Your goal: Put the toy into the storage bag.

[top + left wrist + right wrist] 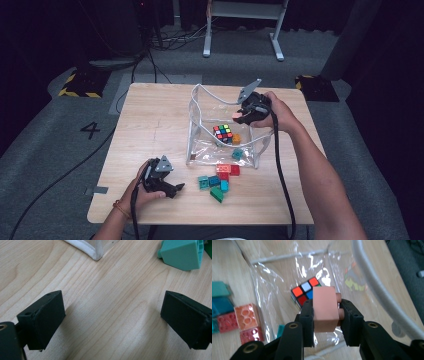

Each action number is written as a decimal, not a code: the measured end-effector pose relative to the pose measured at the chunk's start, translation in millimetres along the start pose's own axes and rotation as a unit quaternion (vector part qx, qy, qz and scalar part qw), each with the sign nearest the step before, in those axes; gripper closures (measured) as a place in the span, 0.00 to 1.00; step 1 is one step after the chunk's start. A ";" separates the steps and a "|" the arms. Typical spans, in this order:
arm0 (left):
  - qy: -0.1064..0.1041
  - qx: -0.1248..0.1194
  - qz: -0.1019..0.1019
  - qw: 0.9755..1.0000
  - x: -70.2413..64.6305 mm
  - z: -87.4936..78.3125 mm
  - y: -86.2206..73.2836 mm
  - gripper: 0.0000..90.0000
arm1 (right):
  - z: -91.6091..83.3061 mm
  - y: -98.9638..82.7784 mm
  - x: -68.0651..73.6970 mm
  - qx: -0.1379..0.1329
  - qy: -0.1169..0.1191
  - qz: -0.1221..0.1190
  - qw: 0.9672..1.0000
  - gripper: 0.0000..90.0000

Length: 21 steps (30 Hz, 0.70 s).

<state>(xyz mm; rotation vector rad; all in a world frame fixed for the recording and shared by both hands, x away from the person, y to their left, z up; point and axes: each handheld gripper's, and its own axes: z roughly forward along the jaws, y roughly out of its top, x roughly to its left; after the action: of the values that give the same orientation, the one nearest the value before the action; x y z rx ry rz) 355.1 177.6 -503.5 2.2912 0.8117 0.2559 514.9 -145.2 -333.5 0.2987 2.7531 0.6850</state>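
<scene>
Pink brick sits clamped in the right claw over the clear bag mid-desk, which holds a Rubik's cube and an orange brick. Left claw rests apart near the front edge.

light wooden table on grey carpet. lying on it: clear plastic bag with white trim, mid-right; loose toy bricks (teal, green, red, orange) clustered just in front of bag. left half bare.
</scene>
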 end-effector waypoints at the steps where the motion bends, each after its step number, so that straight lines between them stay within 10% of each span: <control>1: 0.004 0.000 0.000 1.000 -0.1 -0.3 -0.1 0.06 | 2.4 0.3 -0.5 0.012 -0.001 -0.004 1.000 0.74; 14: 0.003 0.000 0.002 1.000 0.3 -0.5 -0.4 0.06 | 2.5 -29.5 -15.3 0.102 0.003 0.030 0.994 0.74; 21: 0.004 -0.001 0.003 1.000 0.3 -0.5 -0.4 0.06 | -6.5 -37.4 -13.3 0.063 0.002 0.043 0.997 0.66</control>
<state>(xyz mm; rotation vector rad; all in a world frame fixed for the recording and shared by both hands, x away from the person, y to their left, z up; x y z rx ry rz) 354.9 178.2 -503.4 2.2929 0.8096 0.2677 520.4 -184.0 -343.1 0.4471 2.8062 0.5324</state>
